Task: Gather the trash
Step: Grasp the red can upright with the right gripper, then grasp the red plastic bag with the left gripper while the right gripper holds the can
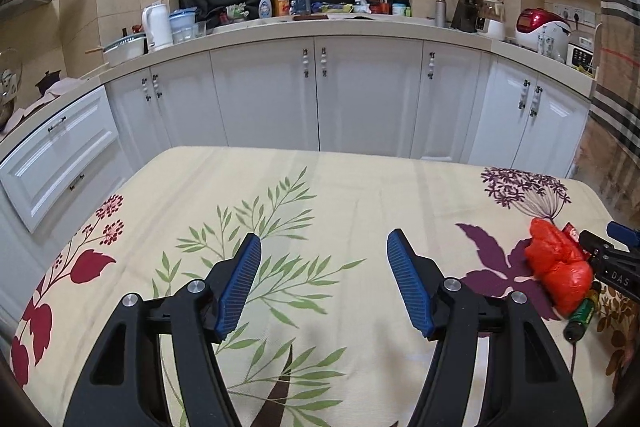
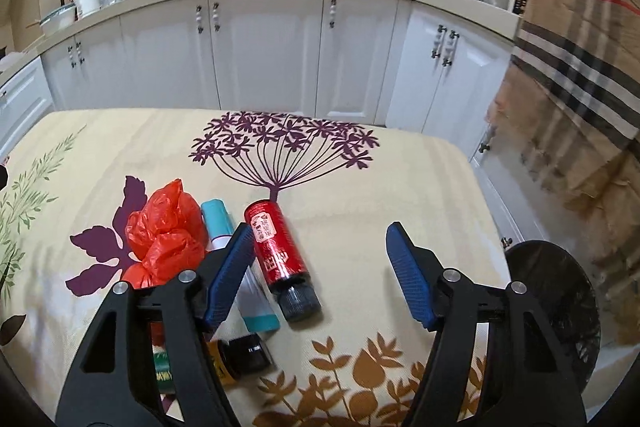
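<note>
A crumpled red plastic bag (image 2: 164, 239) lies on the floral tablecloth (image 2: 360, 187). Beside it lie a teal-and-white tube (image 2: 240, 267) and a red tube with a black cap (image 2: 278, 255). A small brown bottle with a black cap (image 2: 240, 353) and a green item (image 2: 162, 367) sit partly hidden under my right gripper's left arm. My right gripper (image 2: 320, 241) is open and empty above the table, just right of the red tube. My left gripper (image 1: 324, 247) is open and empty over bare cloth. In the left wrist view, the red bag (image 1: 558, 263) and a green battery (image 1: 580, 319) lie far right.
A round black bin (image 2: 560, 307) stands beside the table's right edge. White kitchen cabinets (image 1: 320, 95) with a cluttered counter run behind the table. A plaid-covered surface (image 2: 580, 47) rises at the right. My right gripper (image 1: 616, 259) shows at the left wrist view's right edge.
</note>
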The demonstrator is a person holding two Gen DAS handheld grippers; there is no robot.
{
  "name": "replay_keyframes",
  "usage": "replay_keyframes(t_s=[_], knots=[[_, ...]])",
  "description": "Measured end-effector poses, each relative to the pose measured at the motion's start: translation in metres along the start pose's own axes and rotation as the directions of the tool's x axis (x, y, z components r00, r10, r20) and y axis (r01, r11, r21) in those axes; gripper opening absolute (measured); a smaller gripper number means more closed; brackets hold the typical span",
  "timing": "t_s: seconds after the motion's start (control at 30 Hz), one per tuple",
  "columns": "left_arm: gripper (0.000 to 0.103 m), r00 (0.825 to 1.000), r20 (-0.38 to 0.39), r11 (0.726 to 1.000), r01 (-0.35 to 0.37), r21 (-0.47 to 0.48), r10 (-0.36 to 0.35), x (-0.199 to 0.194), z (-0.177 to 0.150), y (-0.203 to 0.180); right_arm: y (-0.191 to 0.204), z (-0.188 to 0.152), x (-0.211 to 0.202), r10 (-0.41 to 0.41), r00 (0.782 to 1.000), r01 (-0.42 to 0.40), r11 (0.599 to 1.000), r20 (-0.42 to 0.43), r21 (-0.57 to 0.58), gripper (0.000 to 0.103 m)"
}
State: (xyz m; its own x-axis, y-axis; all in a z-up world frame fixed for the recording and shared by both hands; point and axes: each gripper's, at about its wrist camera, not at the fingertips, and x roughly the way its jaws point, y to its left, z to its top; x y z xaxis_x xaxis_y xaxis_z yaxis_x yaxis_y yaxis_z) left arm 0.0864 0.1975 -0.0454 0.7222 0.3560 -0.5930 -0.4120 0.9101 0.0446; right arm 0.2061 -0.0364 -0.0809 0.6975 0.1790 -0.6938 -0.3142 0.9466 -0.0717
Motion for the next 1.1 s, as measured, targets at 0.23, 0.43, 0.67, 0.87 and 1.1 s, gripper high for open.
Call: replay_keyframes(t_s=[0.23,0.43,0.67,0.87,1.1], knots=[[0.064,1.000,-0.022,1.000,0.007,-0.003,-0.007,0.005,-0.005,0.003,0.003,0.001,0.016,0.038,0.996,-0.038,0.999,-0.077,-0.008,0.051],[0.064,0.999,-0.036,1.000,0.030,0.003,-0.030,0.007,-0.007,-0.004,0.006,0.000,0.021,0.072,0.992,-0.074,0.997,-0.107,-0.017,0.023],[0.064,0.996,-0.041,0.996,0.077,0.034,-0.076,0.005,-0.008,-0.029,-0.004,-0.004,0.004,0.045,0.998,-0.044,0.999,-0.040,0.018,0.023],[0.064,0.989,-0.050,0.987,0.142,0.072,-0.138,0.000,-0.010,-0.064,-0.026,-0.011,-0.015,0.004,1.000,-0.004,0.998,0.007,0.063,0.023],[0.065,0.979,-0.046,0.972,0.205,0.113,-0.200,-0.006,-0.005,-0.102,-0.058,-0.025,-0.036,-0.076,0.996,0.071,0.992,0.038,0.104,0.023]])
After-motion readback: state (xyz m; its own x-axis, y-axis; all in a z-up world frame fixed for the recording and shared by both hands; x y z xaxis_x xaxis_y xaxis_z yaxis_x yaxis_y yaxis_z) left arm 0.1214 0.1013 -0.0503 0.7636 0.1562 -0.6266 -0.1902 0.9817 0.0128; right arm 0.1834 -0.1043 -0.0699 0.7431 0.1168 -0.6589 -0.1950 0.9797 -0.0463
